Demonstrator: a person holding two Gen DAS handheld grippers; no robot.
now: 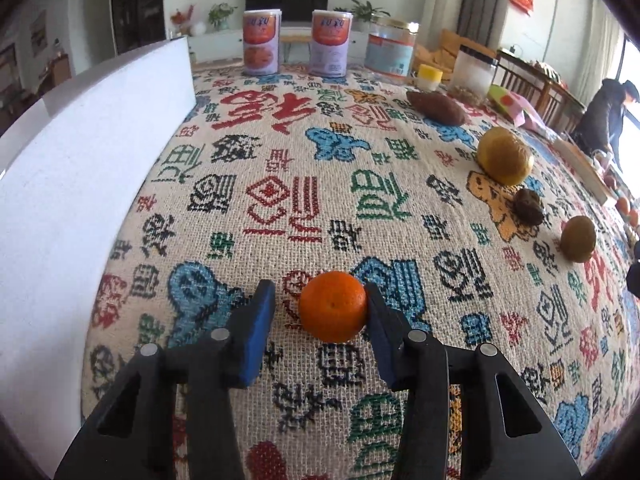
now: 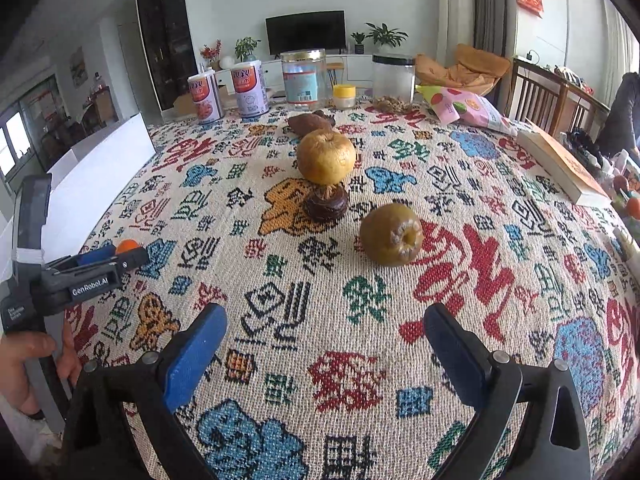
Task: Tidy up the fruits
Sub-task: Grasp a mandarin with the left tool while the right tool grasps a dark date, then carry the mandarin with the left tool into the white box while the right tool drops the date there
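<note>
The left claw [image 1: 318, 288] is spread around the small round orange tangerine [image 1: 332, 308], and only its right pad touches it. From the right side, that claw hides most of the fruit. The right claw [image 2: 324, 312] is spread wide over open patterned woven cloth [image 2: 280, 280].

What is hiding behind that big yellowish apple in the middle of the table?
Behind the yellowish apple lies a brown sweet potato; the apple covers its near part. Farther back stand jars and cans.

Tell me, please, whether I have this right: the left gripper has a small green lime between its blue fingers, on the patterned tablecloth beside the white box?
Not quite: the fruit between the left gripper's fingers is an orange, not a green lime, as the left wrist view shows. It does sit on the patterned tablecloth beside the white box.
</note>
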